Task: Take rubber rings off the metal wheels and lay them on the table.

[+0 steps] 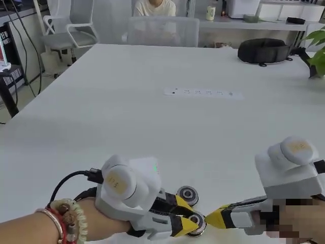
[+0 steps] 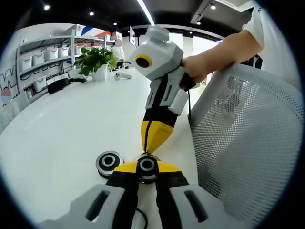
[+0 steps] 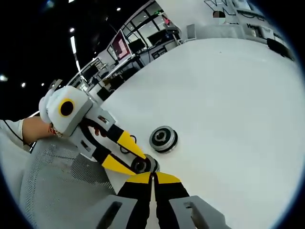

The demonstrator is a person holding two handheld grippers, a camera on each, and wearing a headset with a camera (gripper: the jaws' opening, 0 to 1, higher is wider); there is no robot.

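While working low over the front edge of the white table [image 1: 152, 117], holds the gripped wheel [image 1: 198, 223] with the left gripper [image 1: 192, 217]: jaws closed in from both sides, yellow tips touching the rim, parted only by the wheel between them. Rests that wheel flat on the tabletop, hub facing up. Meets it from the opposite side with the right gripper [image 1: 209, 219], jaws pressed fully together into one yellow point, tip touching the wheel's outer edge. Cannot tell whether any rubber is pinched inside those closed tips.

In the left gripper view, sees the right gripper slanting down from above onto the gripped wheel, a hand [image 2: 195, 71] wrapped around its white body. In the right gripper view, sees the left gripper reaching in from the left, its two yellow tips bracketing the wheel just ahead of the right gripper's own closed tips.

Leaves the free wheel [image 1: 187, 193] flat on the table just beside the gripped one, touched by neither gripper, a dark ring [image 2: 102, 161] seated around it.

Wears beaded bracelets [image 1: 68, 218] on the left wrist. Farther up the table, well apart from the wheels: a white power strip [image 1: 203, 93], a black bag [image 1: 264, 50] and, at the right edge, green plant leaves [image 1: 317, 48]. Close beside the grippers in both gripper views: a grey mesh chair back [image 2: 238, 133]
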